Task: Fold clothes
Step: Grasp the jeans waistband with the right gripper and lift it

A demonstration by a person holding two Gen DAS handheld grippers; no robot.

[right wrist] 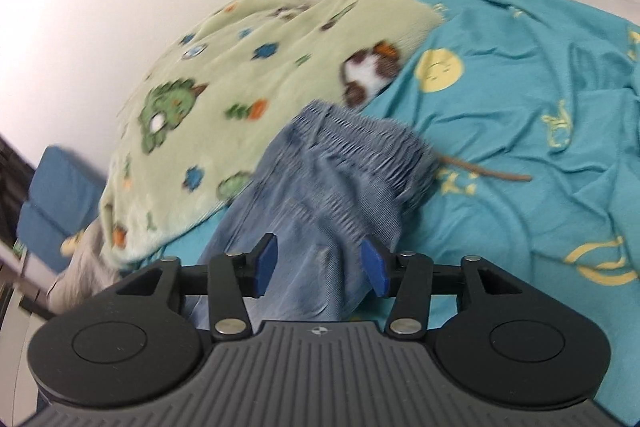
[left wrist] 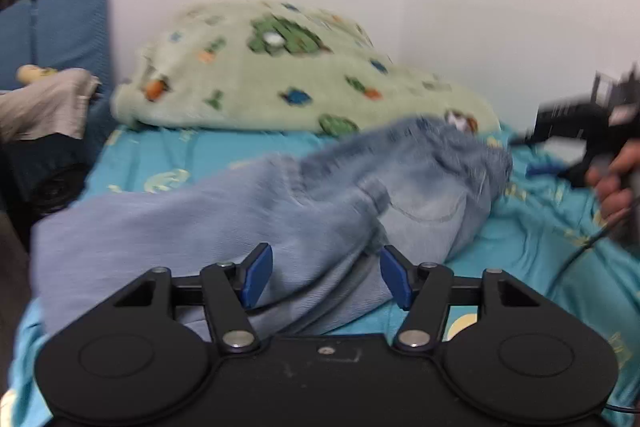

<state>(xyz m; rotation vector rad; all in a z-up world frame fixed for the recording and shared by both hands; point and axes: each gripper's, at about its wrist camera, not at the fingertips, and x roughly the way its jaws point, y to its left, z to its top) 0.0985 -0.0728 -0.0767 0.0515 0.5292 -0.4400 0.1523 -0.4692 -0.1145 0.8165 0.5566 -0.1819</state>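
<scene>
Nearest each camera, the left claw (left wrist: 326, 277) and right claw (right wrist: 319, 265) hang released above the jeans (left wrist: 280, 203), pads clear of the cloth. Those jeans lie crumpled on the turquoise bed sheet (right wrist: 520, 107), with a green blanket (left wrist: 256, 75) behind.

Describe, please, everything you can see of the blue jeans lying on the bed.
The jeans are light, faded blue denim, soft and creased. They lie flat on the turquoise sheet, stretched across the bed, roughly folded with one layer over another. A curved back pocket seam shows in the left wrist view. The gathered elastic waistband lies at the far end, next to the green fleece blanket. A brownish drawstring trails from it onto the sheet. Neither gripper presses on the cloth; the frames are blurred.
</scene>
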